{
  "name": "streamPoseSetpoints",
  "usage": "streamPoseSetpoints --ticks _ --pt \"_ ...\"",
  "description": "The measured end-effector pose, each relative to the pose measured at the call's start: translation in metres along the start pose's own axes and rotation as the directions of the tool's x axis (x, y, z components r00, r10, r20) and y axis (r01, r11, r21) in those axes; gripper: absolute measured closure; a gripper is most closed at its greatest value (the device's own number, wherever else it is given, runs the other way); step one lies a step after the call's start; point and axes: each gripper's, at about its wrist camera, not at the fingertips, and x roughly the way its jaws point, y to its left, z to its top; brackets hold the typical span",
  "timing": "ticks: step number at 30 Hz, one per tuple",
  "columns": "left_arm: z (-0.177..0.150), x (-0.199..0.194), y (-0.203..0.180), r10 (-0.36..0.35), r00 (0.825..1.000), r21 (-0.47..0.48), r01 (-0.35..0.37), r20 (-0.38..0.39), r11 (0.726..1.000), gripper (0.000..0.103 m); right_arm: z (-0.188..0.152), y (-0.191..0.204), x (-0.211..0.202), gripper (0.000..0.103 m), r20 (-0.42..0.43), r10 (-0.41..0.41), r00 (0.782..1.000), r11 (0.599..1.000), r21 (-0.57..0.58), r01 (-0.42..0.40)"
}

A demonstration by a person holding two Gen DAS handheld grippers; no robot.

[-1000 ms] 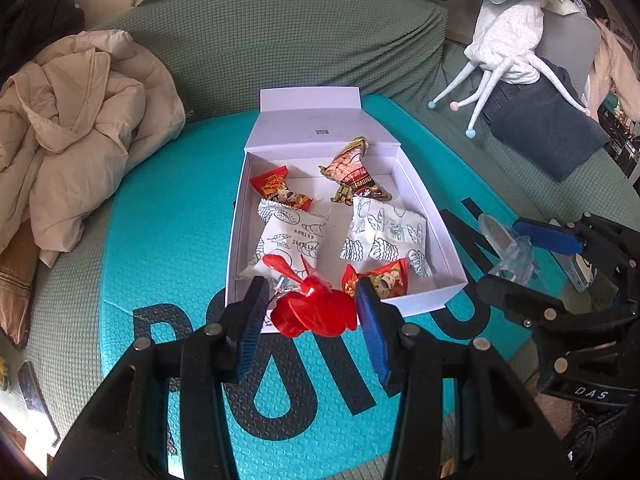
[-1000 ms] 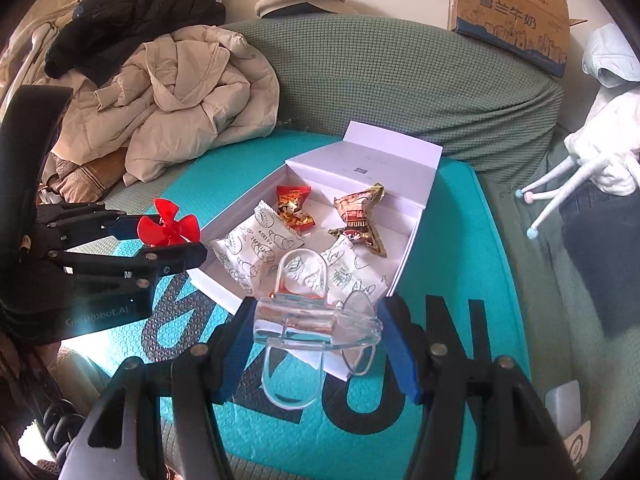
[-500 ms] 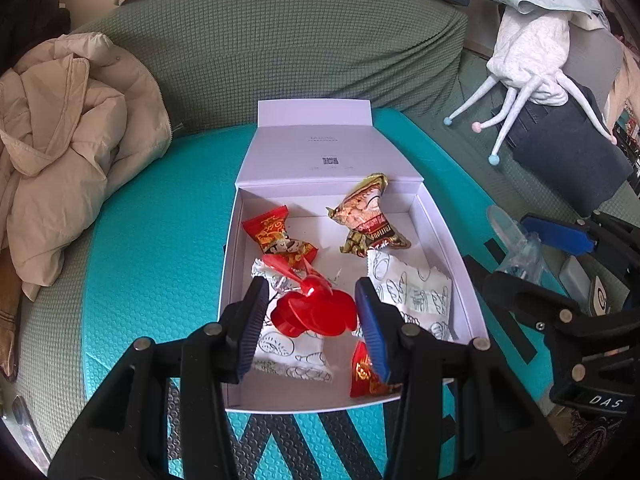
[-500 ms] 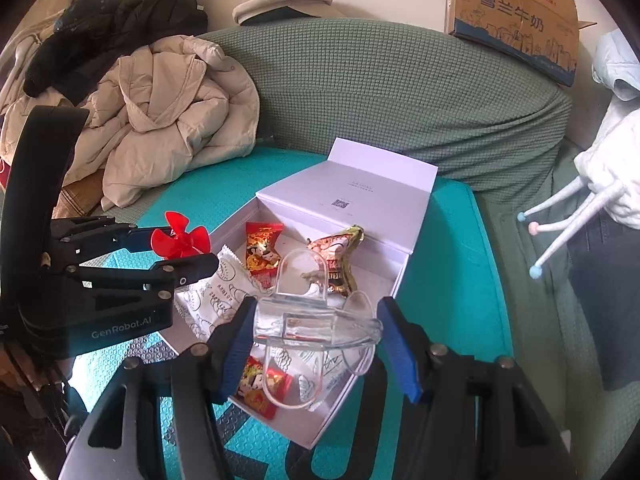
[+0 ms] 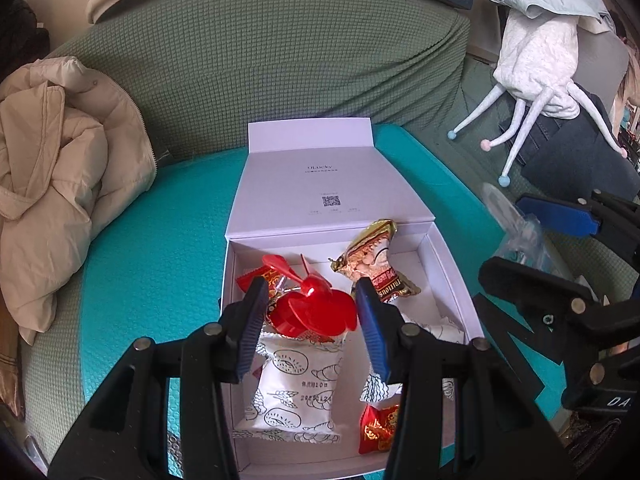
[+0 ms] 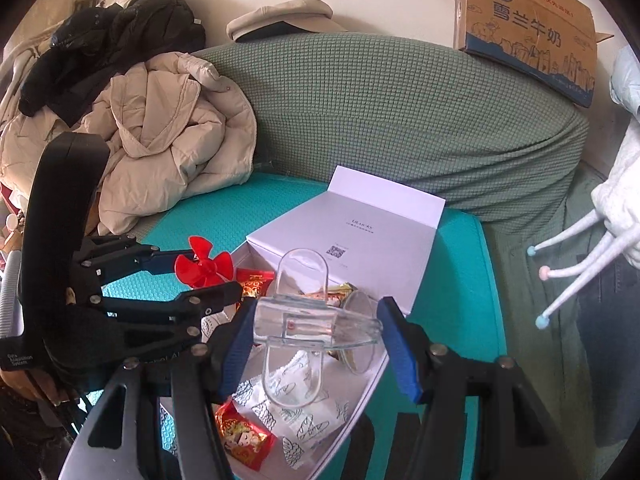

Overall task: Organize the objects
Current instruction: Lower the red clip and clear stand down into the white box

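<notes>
Left wrist view: my left tool gripped the red propeller, my right tool the clear plastic piece, above the white box; best released low, at twelve o'clock, clear of wrappers.

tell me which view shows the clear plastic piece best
The right wrist view: the clear plastic piece sits centred between the right gripper jaws, its whole outline showing. The left wrist view catches only a blurred part at the right edge, partly behind that gripper.
</notes>
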Motion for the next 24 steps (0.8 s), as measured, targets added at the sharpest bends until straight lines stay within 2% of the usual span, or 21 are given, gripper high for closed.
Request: streamPoseSetpoints --ticks 6,11,15,24 --pt "0.007 0.017 0.009 0.006 1.0 0.008 -0.006 -0.003 1.0 0.06 0.014 -0.005 0.023 0.041 0.02 0.017 1.0 1.0 0.003 -0.017" --pt "0.005 0.032 0.013 -0.003 0.999 0.039 0.002 0.033 0.999 0.06 0.013 -0.003 0.044 0.041 0.014 0.053 0.998 0.999 -0.013 -0.053" --pt "0.002 0.051 0.017 -0.014 1.0 0.051 0.013 0.005 0.999 0.06 0.014 -0.002 0.062 0.041 0.001 0.058 0.998 0.998 -0.023 -0.058" --pt "0.002 0.079 0.024 -0.03 0.999 0.032 0.031 -0.042 0.999 0.06 0.01 -0.004 0.093 0.041 0.004 0.168 0.986 0.986 0.02 -0.168"
